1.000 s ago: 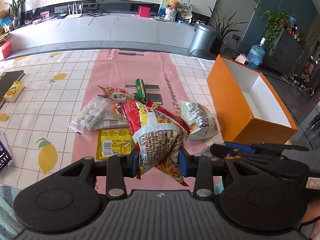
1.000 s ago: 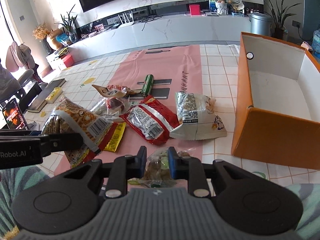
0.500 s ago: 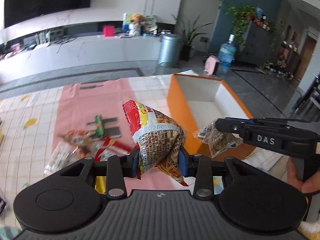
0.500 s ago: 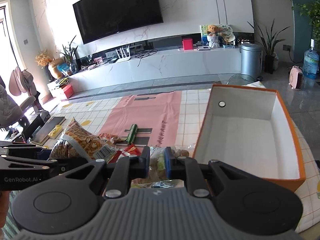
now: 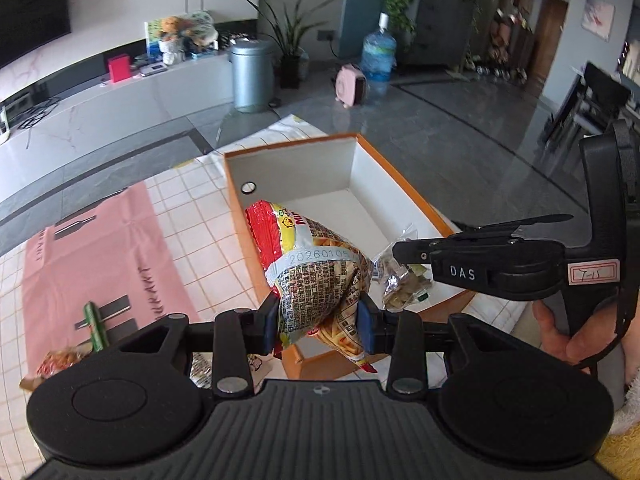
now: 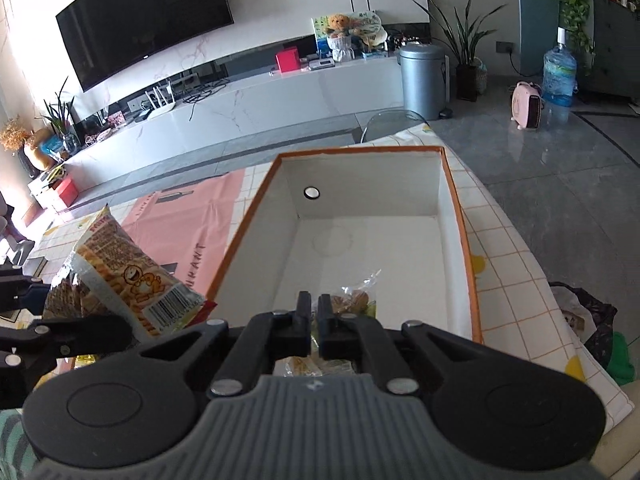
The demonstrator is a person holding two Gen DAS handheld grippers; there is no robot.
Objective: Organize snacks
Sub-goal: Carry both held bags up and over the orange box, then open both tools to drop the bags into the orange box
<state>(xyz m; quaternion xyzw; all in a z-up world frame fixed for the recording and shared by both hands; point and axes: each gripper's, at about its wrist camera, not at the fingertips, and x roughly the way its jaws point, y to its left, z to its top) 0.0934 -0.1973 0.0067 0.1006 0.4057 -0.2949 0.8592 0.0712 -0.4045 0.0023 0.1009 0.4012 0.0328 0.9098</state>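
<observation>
Two snack packets are riding in my fingers at once. I am pinching the puffed crisp bag point(image 5: 316, 276) in my left fingers point(image 5: 318, 318), the pads biting into its lower half while its red top is leaning over the near wall of the orange box point(image 5: 400, 168). My right fingers point(image 6: 315, 322) have just been closing, and they are now squeezed tight on the clear nut packet point(image 6: 356, 298), which is hanging over the white floor of the box near its front end.

I am judging both as light and soft. The crisp bag is a glossy, crinkly pillow full of air, so it is giving under the pads and could slide or burst if I am squeezing hard; the waist where I am holding it seems right. The nut packet is thin, slippery film around hard lumps, best taken by its flat sealed edge, as I am doing.

The box is stiff card, orange outside, matt white inside, with a round hole in its far wall, and it is sitting on the worktop's checked cloth point(image 6: 504, 248) beside a pink mat point(image 5: 100, 248). A green stick snack point(image 5: 95, 326) is lying on that mat
</observation>
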